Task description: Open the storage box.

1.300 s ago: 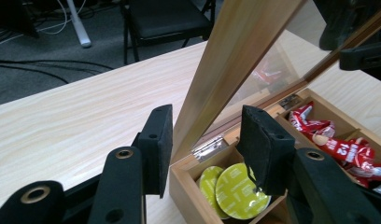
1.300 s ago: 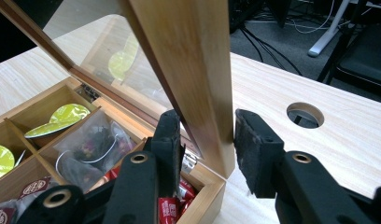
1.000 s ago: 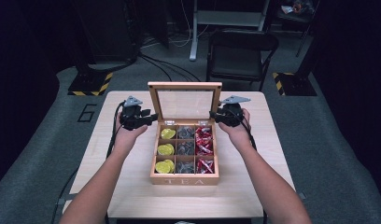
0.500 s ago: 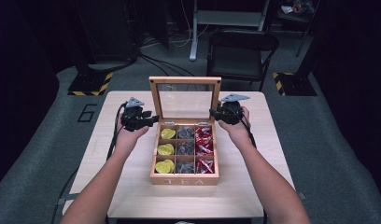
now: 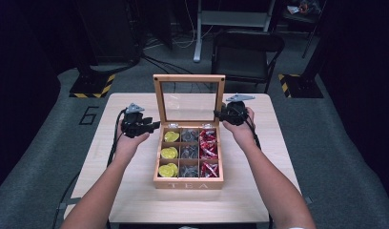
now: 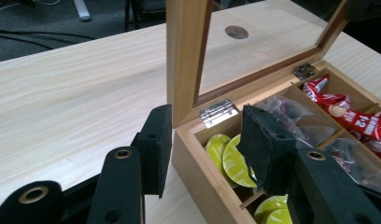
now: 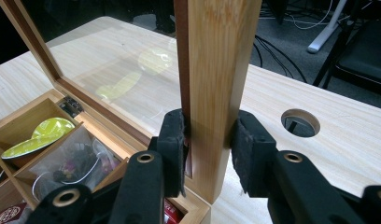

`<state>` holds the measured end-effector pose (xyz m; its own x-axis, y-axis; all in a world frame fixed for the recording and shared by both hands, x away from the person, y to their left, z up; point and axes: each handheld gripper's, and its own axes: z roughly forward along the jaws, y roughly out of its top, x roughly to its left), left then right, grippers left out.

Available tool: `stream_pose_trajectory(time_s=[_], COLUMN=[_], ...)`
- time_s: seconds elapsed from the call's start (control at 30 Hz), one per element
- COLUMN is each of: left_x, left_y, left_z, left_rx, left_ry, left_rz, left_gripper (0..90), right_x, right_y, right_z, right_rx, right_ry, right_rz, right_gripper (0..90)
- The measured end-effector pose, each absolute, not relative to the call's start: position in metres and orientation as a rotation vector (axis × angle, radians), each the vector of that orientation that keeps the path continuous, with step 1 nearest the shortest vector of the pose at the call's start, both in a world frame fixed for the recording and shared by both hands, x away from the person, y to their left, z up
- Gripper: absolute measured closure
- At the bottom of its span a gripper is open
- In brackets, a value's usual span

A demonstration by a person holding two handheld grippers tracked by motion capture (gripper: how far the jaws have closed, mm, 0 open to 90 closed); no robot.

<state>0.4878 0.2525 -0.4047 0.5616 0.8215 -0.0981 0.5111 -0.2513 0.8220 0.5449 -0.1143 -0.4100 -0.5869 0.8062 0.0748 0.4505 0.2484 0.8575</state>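
A: What are the right tongs (image 7: 207, 154) doing?

B: They are clenching the side post of the glass lid (image 7: 216, 79), one pad on each face of the wood, just above the hinge corner. The lid is standing upright over the tea box (image 5: 188, 179).

A: And the left tongs (image 6: 205, 140)?

B: They are sitting released, jaws spread wide. The box's near corner is lying between them: one pad is hanging outside the wall over the counter (image 6: 72, 102), the other is hovering inside, over the yellow pods (image 6: 230, 158).

A: What is lying beyond those pods?

B: Clear sachets (image 6: 296, 114) are filling the middle row just past the inner pad, and red packets (image 6: 352, 114) are lying farther off. In the high view the box is sitting between the two hands, with the right tongs at the lid's edge and the left tongs at the box's back left corner.
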Motion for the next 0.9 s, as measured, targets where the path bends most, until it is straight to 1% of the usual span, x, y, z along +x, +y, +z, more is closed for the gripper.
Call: stream_pose_trajectory(time_s=[0.17, 0.23, 0.43, 0.57, 0.9], left_x=[0.48, 0.477, 0.471, 0.465, 0.446], left_y=[0.247, 0.247, 0.25, 0.253, 0.26], left_z=[-0.401, -0.402, -0.409, -0.413, -0.418], left_rx=[1.927, 1.905, 1.921, 1.904, 1.901], left_ry=[1.06, 1.051, 1.07, 1.071, 1.062], left_rz=[0.434, 0.434, 0.409, 0.407, 0.438], left_gripper=[54.0, 54.0, 53.9, 53.8, 53.4], right_x=[0.547, 0.547, 0.548, 0.551, 0.561], right_y=[-0.115, -0.115, -0.115, -0.115, -0.115], right_z=[-0.409, -0.409, -0.41, -0.409, -0.411], right_rx=[1.14, 1.14, 1.156, 1.172, 1.224], right_ry=[2.158, 2.159, 2.159, 2.157, 2.162], right_rz=[1.268, 1.261, 1.266, 1.269, 1.275], right_gripper=[65.6, 65.6, 65.6, 65.5, 65.2])
